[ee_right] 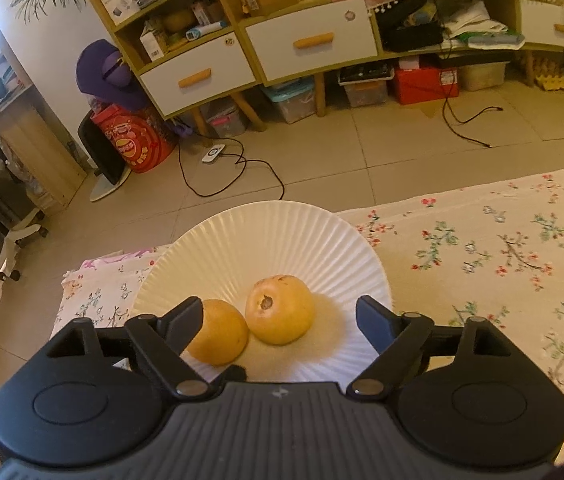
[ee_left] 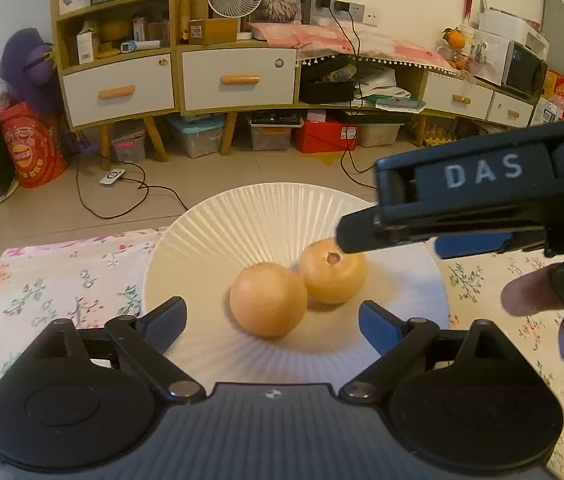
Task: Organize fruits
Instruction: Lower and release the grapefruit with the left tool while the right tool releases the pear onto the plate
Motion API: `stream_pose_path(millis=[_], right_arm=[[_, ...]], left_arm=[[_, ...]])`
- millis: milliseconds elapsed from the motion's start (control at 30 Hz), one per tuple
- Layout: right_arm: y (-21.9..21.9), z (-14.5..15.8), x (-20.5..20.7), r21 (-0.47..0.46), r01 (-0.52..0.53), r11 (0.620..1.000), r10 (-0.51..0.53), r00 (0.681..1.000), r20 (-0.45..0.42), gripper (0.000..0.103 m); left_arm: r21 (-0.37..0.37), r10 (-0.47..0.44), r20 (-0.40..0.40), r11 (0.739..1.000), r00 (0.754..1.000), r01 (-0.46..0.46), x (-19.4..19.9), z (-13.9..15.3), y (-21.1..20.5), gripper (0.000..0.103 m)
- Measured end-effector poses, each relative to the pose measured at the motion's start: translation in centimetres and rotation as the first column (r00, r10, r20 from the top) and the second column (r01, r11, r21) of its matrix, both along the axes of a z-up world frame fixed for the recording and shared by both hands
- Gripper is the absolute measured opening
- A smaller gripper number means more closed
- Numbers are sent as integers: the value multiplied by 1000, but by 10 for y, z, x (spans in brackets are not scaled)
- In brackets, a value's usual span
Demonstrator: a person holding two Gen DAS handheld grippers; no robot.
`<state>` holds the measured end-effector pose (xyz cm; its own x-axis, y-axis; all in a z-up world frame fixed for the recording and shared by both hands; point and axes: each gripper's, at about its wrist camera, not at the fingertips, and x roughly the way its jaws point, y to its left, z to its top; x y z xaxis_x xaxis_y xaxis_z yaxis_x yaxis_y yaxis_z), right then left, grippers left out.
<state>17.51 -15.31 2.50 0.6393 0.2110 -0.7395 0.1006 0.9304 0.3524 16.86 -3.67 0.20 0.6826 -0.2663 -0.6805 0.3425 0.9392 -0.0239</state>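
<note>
Floral cloth (ee_right: 482, 248) covers the bench; beyond it, tiled floor and a white-drawered cabinet (ee_left: 237, 80). Two round yellow-orange fruits (ee_left: 267, 300) touch on a ribbed white plate (ee_right: 265, 232), one showing a dark stem scar. Left gripper (ee_left: 271, 320) and right gripper (ee_right: 279, 316) gape wide, gripping nothing

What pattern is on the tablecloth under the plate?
The tablecloth is cream with small floral sprigs in red, pink and green; the right wrist view shows it best.
</note>
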Motion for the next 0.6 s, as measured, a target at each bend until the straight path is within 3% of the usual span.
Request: stream_pose_path(millis=[600], right_arm=[[-4,16,-62,-73,-13,997,12,1000,-16,93]], left_arm=[[54,-10,-27,998,1000,11,-62,22,23,86]])
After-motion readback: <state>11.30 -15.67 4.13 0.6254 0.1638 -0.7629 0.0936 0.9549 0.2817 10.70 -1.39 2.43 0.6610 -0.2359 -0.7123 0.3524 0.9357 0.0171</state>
